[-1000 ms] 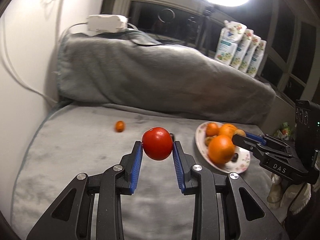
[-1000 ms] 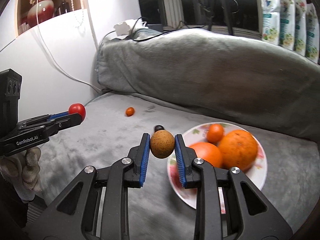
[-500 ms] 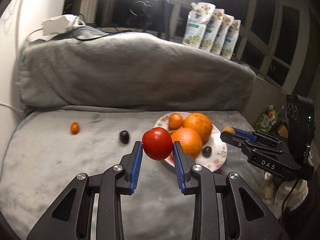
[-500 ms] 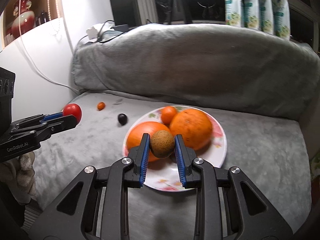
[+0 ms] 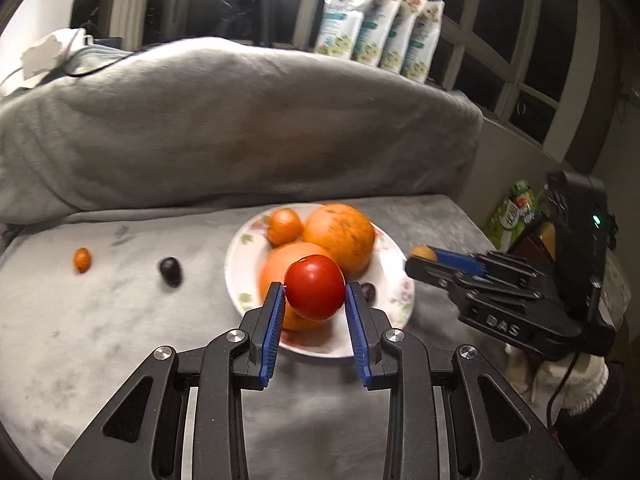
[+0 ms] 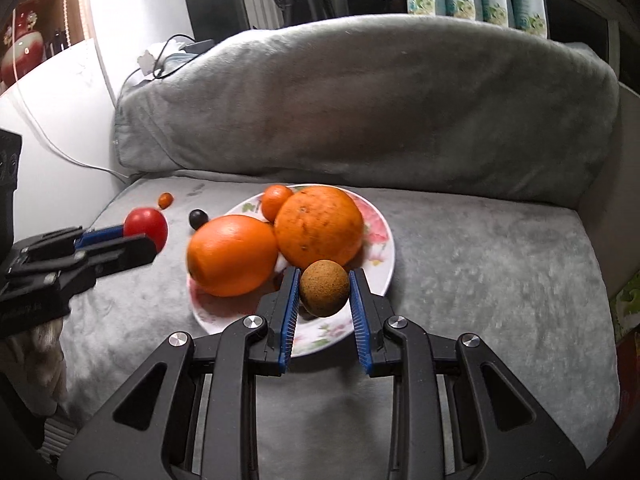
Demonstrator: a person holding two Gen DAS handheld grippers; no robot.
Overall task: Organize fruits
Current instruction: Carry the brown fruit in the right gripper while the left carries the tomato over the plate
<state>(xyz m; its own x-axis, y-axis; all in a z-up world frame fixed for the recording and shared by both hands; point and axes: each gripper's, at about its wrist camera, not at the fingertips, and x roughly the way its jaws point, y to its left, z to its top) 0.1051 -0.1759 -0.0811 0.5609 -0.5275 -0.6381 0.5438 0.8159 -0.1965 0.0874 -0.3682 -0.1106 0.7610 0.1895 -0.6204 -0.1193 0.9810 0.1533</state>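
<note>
My left gripper (image 5: 315,298) is shut on a red tomato (image 5: 314,286), held above the near left part of a flowered white plate (image 5: 236,252). My right gripper (image 6: 324,290) is shut on a small brown round fruit (image 6: 324,287) over the plate's (image 6: 380,252) near side. On the plate lie two large oranges (image 6: 232,254) (image 6: 320,226), a small orange fruit (image 6: 276,200) and a dark grape (image 5: 369,291). In the right wrist view the left gripper (image 6: 152,240) with the tomato (image 6: 145,224) shows at the left. The right gripper (image 5: 416,262) appears at the right of the left wrist view.
A dark grape (image 5: 171,270) and a small orange fruit (image 5: 82,259) lie loose on the grey cushion seat (image 5: 100,320) left of the plate. A grey backrest (image 6: 360,100) rises behind. Pouches (image 5: 380,36) stand on the sill. A gloved hand (image 5: 576,380) holds the right tool.
Both grippers moved toward the plate and a little down, each keeping its fruit. The tomato now hangs over the plate's near edge, and the brown fruit over its right front.
</note>
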